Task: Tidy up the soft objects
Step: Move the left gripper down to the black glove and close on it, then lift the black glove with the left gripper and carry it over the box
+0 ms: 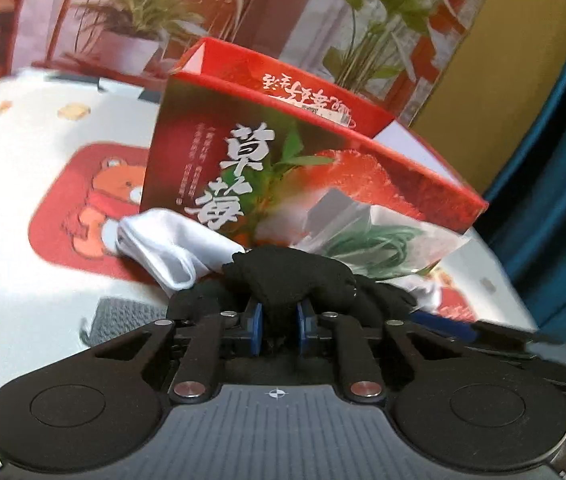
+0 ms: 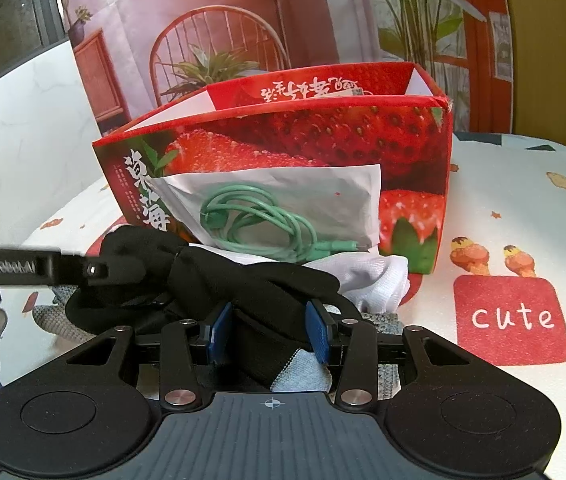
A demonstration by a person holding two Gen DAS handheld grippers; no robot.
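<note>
Left wrist view: the left gripper [image 1: 279, 320] has its blue pads [image 1: 256, 322] pinched together on a bunched part of the black sock [image 1: 283, 276], which mounds up just ahead of the fingertips. Seen from the right wrist, the right gripper [image 2: 271, 328] has its jaws set wider, with a strip of the same black sock [image 2: 243, 280] lying between the pads; whether they press it or only straddle it I cannot tell. Under that strip lies a grey knitted cloth [image 2: 303, 372]. Beyond the black sock a white sock [image 1: 167, 248] is heaped on the table [image 1: 23, 300], touching the foot of the strawberry box [image 2: 323, 140], which stands open-topped toward the table's far edge. A clear bag holding a green cable [image 2: 259, 224] leans against the box's front wall.

The step in hand appears to be the pick-up of the black sock, both grippers at it. The next move likely calls for lifting it free of the white sock and cable bag, then carrying it over the box's rim, high enough that the trailing end does not catch.
</note>
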